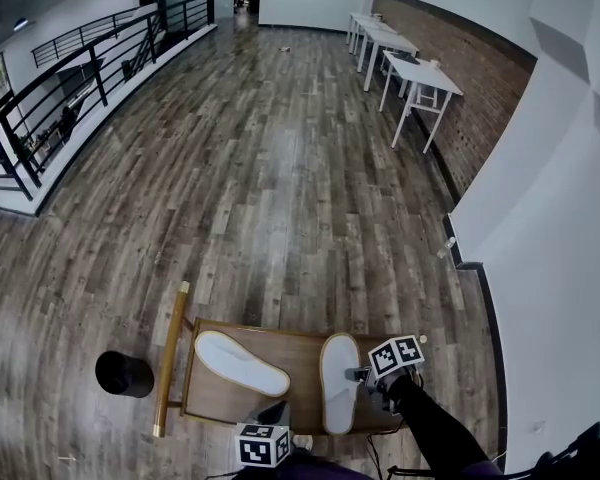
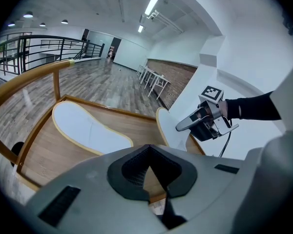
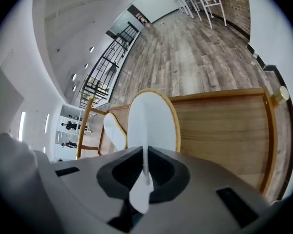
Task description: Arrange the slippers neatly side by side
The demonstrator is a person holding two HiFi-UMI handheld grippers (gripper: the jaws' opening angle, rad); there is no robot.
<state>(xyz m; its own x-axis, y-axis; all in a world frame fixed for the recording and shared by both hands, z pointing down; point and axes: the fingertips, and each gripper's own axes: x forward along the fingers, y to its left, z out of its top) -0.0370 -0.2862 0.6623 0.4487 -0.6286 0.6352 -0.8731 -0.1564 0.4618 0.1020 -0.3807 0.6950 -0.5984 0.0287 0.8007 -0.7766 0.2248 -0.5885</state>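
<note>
Aligning step: right gripper (image 1: pixel 363 375) pinched right white slipper's (image 1: pixel 338 388) thin edge on wooden surface (image 1: pixel 302 351), left gripper (image 2: pixel 147 172) closed and empty; next probably needed angled left slipper (image 1: pixel 242 363) brought parallel, close beside.

White slippers (image 1: pixel 242 363), tan-edged, brown wood tray (image 1: pixel 302 356)

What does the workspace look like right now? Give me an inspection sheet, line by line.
Surface: wooden table with a raised rim.
Job's things: slanted slipper and straight slipper, apart, not parallel.
Clutter: black bin on the floor beside the table.
Grippers: left gripper shut, empty; right gripper shut on the straight slipper.
Cables: cable hanging under the right gripper.
Surroundings: plank floor, white desks, railing.
</note>
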